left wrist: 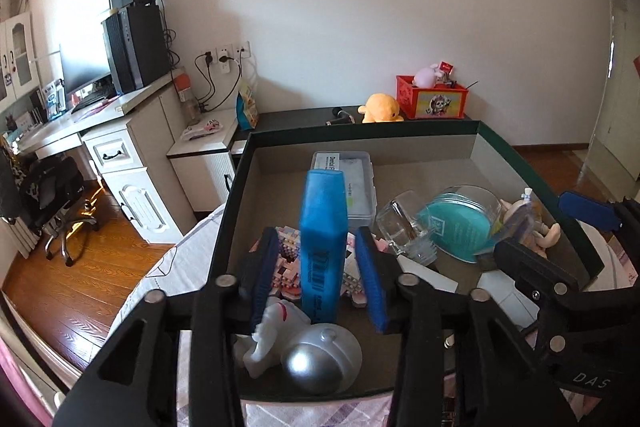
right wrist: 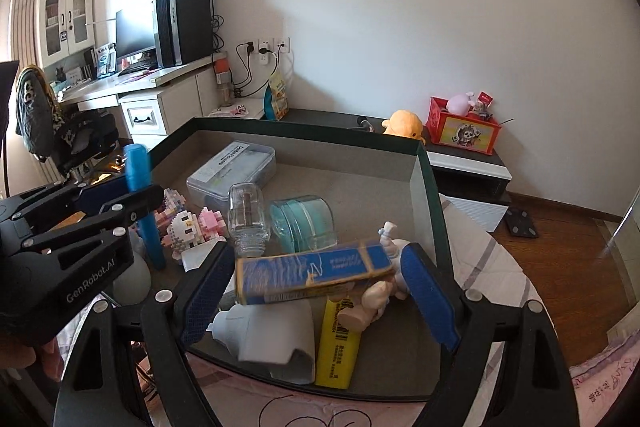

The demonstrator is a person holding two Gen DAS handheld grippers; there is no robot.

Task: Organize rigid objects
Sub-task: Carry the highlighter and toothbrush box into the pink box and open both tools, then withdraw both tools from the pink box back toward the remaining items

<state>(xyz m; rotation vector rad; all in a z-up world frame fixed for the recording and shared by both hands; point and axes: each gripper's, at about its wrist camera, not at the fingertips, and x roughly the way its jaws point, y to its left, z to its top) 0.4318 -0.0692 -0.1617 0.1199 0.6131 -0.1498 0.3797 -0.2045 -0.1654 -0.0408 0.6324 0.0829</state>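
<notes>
Left wrist view showed the blue highlighter (left wrist: pixel 323 243) standing between the left gripper (left wrist: pixel 320 279) pads, jaws parted and not gripping, over the dark tray (left wrist: pixel 520 163). The right gripper (right wrist: pixel 316 291) stood wide around a blue box (right wrist: pixel 316 273). Both could topple onto the glass jar (right wrist: pixel 247 221).

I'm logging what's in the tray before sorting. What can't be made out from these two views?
- Blue box, right wrist view: print motion-blurred, unreadable.
- Yellow box, right wrist view: top hidden behind the blue box.
- Block toy, left wrist view: shape hidden by the blue highlighter and left fingers.
</notes>
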